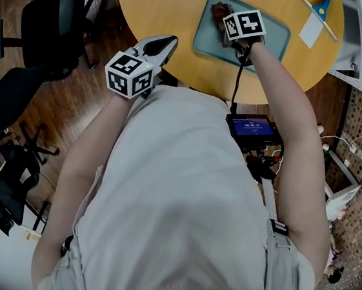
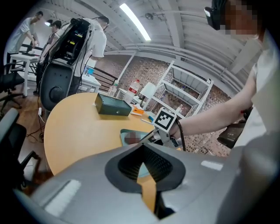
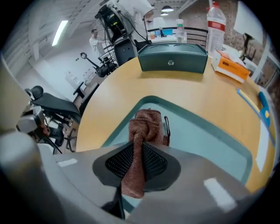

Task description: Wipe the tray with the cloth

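cloth (image 3: pixel 146 124) is pinched between the narrowed jaws of the right gripper (image 3: pixel 136 162). the gripper is tipped steeply down so that the bunched end, not the pads, is pressed on the tray (image 3: pixel 210 140) near a corner. the tray is laid flat on the table (image 3: pixel 183 87). the left gripper (image 2: pixel 142 153) is kept at the near edge, jaws drawn together on nothing, probably to leave the wiping path free.

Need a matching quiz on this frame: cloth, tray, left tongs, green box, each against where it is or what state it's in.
1 cloth
2 tray
3 left tongs
4 green box

A shut, nothing between them
B clamped in the right tongs
C on the table, beyond the tray
D flat on the table, beneath the cloth

Pairs: 1-B; 2-D; 3-A; 4-C
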`<state>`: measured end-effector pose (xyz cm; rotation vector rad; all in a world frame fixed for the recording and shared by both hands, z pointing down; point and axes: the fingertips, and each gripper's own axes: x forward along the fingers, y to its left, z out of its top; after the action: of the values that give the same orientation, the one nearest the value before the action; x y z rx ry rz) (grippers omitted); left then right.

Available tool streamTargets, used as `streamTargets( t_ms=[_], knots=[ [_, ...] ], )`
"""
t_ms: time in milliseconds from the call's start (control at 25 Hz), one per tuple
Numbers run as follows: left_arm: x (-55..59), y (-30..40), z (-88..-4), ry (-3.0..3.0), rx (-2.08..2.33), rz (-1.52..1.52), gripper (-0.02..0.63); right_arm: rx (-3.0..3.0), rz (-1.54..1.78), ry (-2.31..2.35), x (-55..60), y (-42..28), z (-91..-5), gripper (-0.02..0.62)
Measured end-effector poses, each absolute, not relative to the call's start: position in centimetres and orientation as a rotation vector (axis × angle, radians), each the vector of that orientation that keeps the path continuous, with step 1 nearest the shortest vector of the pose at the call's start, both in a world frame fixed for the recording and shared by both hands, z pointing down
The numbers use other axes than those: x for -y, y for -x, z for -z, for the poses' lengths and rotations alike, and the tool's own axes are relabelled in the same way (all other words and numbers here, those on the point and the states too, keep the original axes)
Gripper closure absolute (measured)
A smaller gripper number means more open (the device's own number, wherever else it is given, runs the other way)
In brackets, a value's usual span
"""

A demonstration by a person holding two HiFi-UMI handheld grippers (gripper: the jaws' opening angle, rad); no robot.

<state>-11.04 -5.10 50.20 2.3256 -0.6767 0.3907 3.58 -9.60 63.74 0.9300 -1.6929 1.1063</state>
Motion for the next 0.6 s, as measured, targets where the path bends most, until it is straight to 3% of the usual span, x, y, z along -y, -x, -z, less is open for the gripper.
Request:
streamTargets(
  t_ms=[360, 600],
  knots=[
    [5.8, 9.8, -50.6, -2.352, 0.563, -0.445, 0.606, 1.729, -1.356, -0.998, 8.7, -0.1, -63.7, 0.535],
    [5.7, 6.4, -50.4, -2.387, 0.461, -0.485, 0.606, 1.694, -1.386, -1.108, 7.4, -4.8, -63.4, 0.535]
  ],
)
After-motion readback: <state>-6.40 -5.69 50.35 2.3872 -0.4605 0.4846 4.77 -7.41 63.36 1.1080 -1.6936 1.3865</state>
